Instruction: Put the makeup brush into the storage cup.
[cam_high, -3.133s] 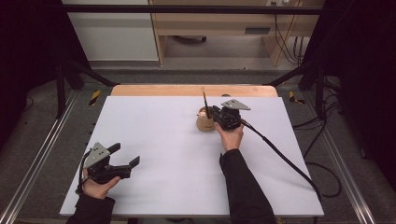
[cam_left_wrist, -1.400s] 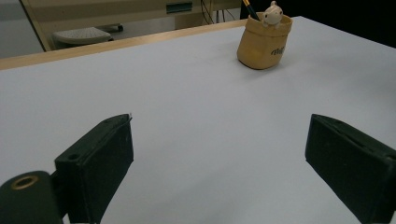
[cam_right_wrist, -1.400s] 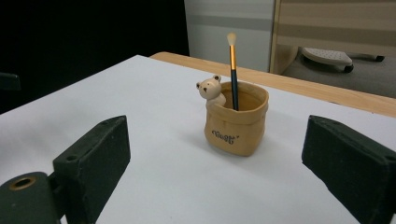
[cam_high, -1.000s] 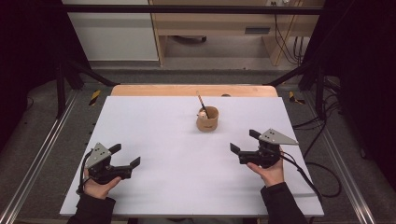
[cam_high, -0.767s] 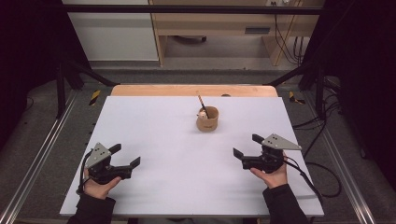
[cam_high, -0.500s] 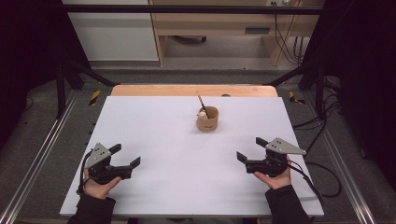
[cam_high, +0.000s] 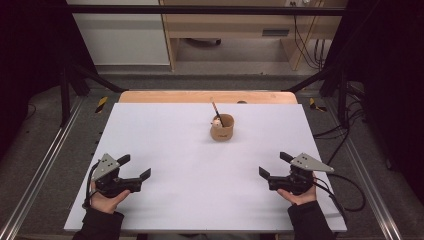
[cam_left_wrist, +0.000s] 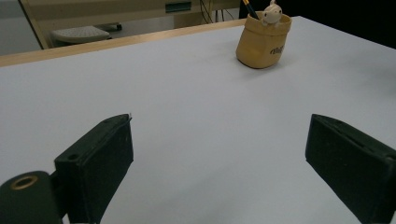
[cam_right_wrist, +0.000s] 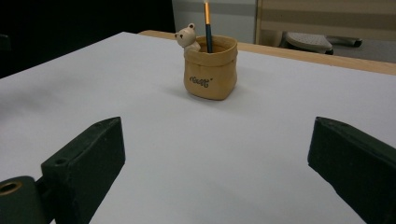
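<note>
Both tools gaping, empty, well apart from pot (cam_high: 222, 128).
Risk: pencil (cam_high: 215, 108) stands tilted; a careless reach could topple the pot.

Tan, mustard-ish pen pot (cam_high: 222, 129) with dark squiggly lettering on the front, plain otherwise. Cream-white little bear (cam_right_wrist: 187, 37) peeking over the pot's rim, tiny dark eyes and nose. Dark pencil (cam_right_wrist: 208, 29) inside the pot, orange at the top end. All white, no pattern, for the table sheet (cam_high: 200, 165) under the pot; pale bare wood strip (cam_high: 205, 96) just behind the pot. Matte black on the left gripper (cam_high: 136, 170) and right gripper (cam_high: 274, 165), flat grey plates on top, black cables. Brass-coloured ring at the base of a black jaw in each gripper view. Dark sleeves (cam_high: 312, 225) near the grippers.
</note>
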